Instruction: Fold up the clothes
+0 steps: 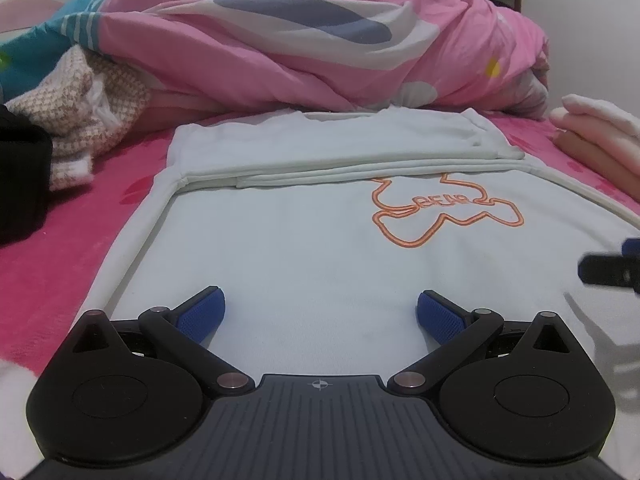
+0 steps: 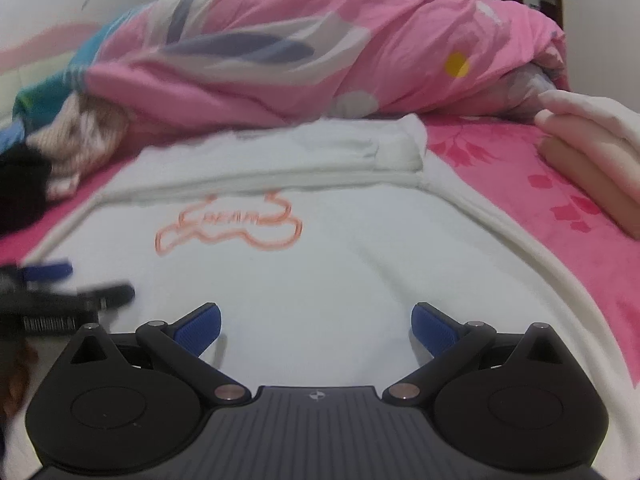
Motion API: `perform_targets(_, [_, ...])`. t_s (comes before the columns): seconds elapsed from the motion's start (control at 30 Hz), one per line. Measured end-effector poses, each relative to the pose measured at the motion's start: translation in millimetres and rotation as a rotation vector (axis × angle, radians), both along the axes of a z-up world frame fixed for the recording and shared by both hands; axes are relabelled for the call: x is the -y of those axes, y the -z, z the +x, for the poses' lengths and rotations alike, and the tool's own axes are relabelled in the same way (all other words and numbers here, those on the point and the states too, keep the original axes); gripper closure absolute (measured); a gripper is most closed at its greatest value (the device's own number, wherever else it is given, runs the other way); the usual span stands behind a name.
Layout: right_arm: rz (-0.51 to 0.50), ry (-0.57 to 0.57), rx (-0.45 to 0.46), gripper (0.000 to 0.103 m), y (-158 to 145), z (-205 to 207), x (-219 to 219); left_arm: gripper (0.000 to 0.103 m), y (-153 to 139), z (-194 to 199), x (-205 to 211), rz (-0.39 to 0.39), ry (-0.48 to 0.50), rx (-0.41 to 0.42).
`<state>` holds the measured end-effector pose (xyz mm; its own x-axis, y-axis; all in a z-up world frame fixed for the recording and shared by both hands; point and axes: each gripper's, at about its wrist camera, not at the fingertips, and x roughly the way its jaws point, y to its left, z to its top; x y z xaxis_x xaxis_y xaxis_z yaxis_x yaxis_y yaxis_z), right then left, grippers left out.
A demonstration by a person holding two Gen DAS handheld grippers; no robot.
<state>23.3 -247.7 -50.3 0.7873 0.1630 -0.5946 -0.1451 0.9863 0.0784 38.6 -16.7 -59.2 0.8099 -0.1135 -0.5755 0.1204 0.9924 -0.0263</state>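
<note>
A pale mint garment [image 1: 304, 248] [image 2: 320, 264] lies flat on the pink bed, with an orange bear outline [image 1: 444, 216] [image 2: 232, 226] stitched on it. Its far part is folded over into a layered band [image 1: 336, 148] [image 2: 360, 148]. My left gripper [image 1: 320, 312] hovers open over the near end of the garment, nothing between its blue pads. My right gripper [image 2: 316, 324] is open too, over the near right part of the same cloth. Each gripper shows at the edge of the other's view: the right one [image 1: 612, 266], the left one [image 2: 60, 284], blurred.
A crumpled pink quilt [image 1: 320, 40] [image 2: 320, 48] fills the far side. A beige knitted piece [image 1: 80, 120] and a black item [image 1: 22, 184] lie at the left. Folded pale pink clothes [image 1: 600, 136] [image 2: 592, 160] are stacked at the right. The pink bedsheet [image 1: 60, 264] [image 2: 540, 184] borders the garment.
</note>
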Motion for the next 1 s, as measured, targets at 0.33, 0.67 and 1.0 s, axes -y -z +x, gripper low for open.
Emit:
perform_targets(0.33, [-0.098, -0.015, -0.026, 0.0, 14.1, 7.8, -11.5, 0.0, 0.7, -1.2, 1.9, 0.014, -0.004, 0.01])
perform_targets(0.67, [-0.103, -0.025, -0.05, 0.0, 11.5, -44.5, 17.5, 0.0, -0.5, 0.2, 2.1, 0.012, -0.005, -0.005])
perform_targets(1.0, [-0.111, -0.01, -0.022, 0.0, -12.8, -62.1, 10.3, 0.0, -1.6, 3.6, 0.0, 0.001, -0.012, -0.035])
